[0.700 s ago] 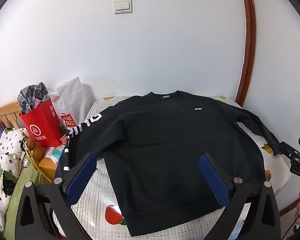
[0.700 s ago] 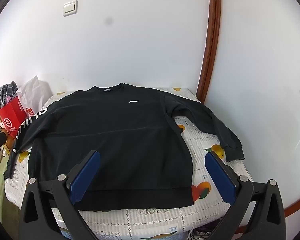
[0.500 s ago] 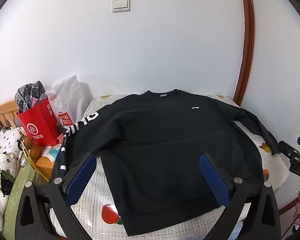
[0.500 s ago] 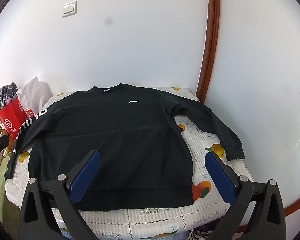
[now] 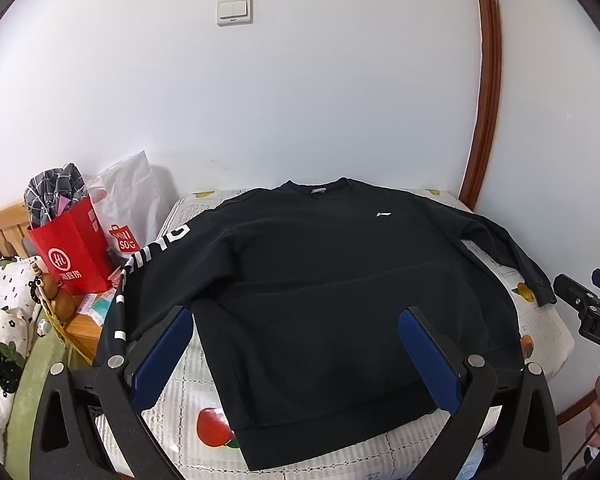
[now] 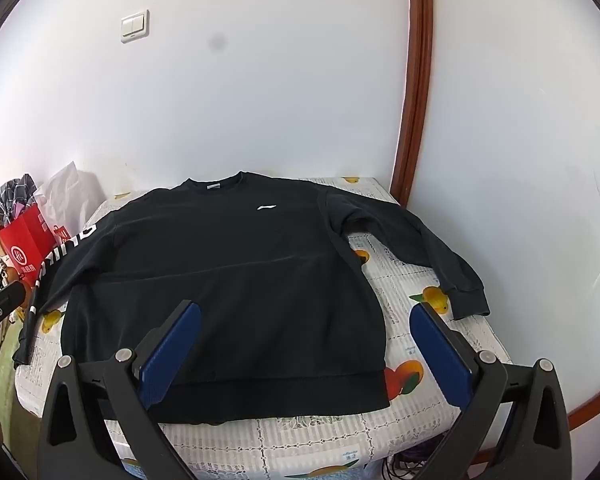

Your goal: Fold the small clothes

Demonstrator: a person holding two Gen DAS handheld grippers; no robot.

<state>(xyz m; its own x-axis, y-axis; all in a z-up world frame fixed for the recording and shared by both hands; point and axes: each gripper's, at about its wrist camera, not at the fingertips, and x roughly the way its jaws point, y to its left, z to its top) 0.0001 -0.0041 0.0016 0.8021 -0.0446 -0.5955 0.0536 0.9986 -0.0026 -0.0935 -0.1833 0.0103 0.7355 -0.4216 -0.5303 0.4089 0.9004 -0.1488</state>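
- Left view, against the earlier frame: black sweatshirt (image 5: pixel 340 300) and fruit-print tablecloth (image 5: pixel 180 400) sit slightly lower and nearer; wall switch (image 5: pixel 234 10) higher in the picture.
- Right view, against the earlier frame: layout unchanged, sweatshirt in the same place between the blue pads.
- Left gripper (image 5: pixel 296 354): blue pads spread wide, nothing between them, raised above the near hem, no contact with cloth.
- Right gripper (image 6: pixel 305 354): blue pads (image 6: pixel 170 354) likewise spread wide and empty, poised above the hem's right half; also seen at the right border of the left view.
- Sweatshirt: laid flat, front up, collar toward the white wall (image 6: pixel 260 100), hem toward the cameras, unfolded.
- Left sleeve (image 5: pixel 148 268), with white lettering: runs to the table's left edge and hangs over it.
- Right sleeve (image 6: pixel 420 248): angled outward on the tablecloth, cuff close to the right edge.
- Near edge: hem lies just inside it, a strip of bare tablecloth in front.
- Right side: bare cloth between body and sleeve; wooden trim (image 6: pixel 414 120) and wall close behind the corner.
- Left side: red paper bag (image 5: pixel 72 252) and white plastic bag (image 5: pixel 128 196) crowded just beside the table.
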